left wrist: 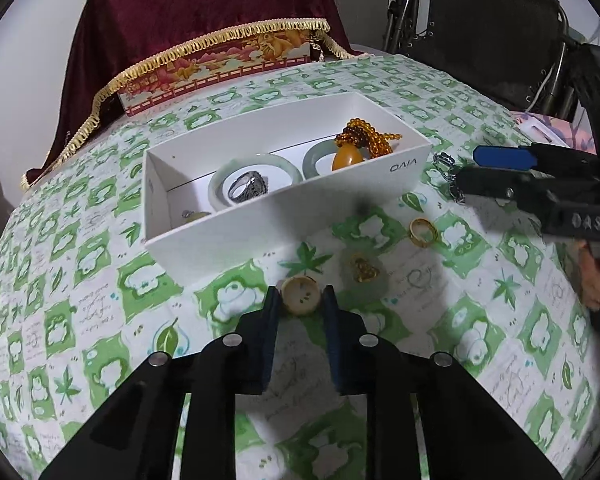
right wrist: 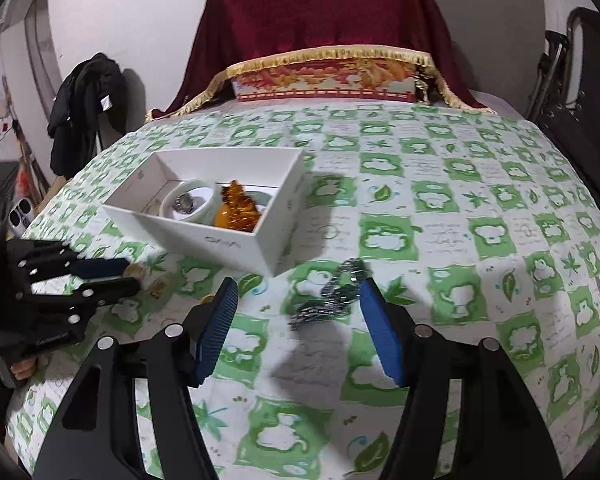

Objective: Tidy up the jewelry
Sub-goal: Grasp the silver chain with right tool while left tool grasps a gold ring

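Green-checked tablecloth (left wrist: pixel 100 240), cream ring (left wrist: pixel 301 295) between left tongs (left wrist: pixel 300 300) tips.

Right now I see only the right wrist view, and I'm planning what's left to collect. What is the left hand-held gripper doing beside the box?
Observer: The left hand-held gripper is open, with its fingers on either side of a beige ring.
Operator: Is anything else loose near it?
Observer: A gold ring and a pale pendant with a gold figure lie in front of the white box.
Operator: What's in the box's left end?
Observer: A small yellowish pendant lies in the corner there.
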Demonstrator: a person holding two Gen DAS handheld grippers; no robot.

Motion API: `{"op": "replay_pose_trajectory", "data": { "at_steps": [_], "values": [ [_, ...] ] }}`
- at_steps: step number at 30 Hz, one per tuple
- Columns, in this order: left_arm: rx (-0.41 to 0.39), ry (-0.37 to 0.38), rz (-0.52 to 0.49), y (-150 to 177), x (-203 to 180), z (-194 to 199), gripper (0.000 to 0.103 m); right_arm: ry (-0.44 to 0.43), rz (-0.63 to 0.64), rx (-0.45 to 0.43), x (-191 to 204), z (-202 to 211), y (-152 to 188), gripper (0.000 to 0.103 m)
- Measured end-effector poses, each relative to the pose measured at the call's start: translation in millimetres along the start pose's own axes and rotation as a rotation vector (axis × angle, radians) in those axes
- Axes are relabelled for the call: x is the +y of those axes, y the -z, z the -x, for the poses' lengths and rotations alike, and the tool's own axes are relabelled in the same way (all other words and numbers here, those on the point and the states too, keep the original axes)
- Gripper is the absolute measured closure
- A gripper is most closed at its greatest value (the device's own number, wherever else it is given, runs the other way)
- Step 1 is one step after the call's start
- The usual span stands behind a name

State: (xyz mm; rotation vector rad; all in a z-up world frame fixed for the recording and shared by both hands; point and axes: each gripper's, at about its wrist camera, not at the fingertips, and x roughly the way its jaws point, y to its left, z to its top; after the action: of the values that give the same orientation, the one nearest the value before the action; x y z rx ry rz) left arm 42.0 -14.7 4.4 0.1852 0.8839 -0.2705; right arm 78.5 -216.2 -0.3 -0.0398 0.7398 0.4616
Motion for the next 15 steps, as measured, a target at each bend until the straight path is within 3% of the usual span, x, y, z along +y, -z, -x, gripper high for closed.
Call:
{"op": "replay_pose_trajectory", "data": {
  "at_steps": [5,9,12,15],
  "values": [
    [0.009,0.003,0.064,1.9,15.7,0.9,0.08,0.032,-0.043,0.019,-15.0,-3.3,-1.1,0.041],
    [-0.011,-0.014,0.009,0.5,2.8,3.0,0.059,0.025,-0.061,0.022,-19.0,-4.8,-1.3,0.041],
    [-0.006,-0.044,-0.02,-2.8,-4.1,-3.7,0.058,0.021,-0.044,0.039,-14.3,-11.1,-2.6,0.041],
    [0.003,-0.013,0.014,-7.0,3.1,-7.8,0.059,0.019,-0.032,0.062,-11.0,-21.4,-7.4,0.041]
  ]
}}
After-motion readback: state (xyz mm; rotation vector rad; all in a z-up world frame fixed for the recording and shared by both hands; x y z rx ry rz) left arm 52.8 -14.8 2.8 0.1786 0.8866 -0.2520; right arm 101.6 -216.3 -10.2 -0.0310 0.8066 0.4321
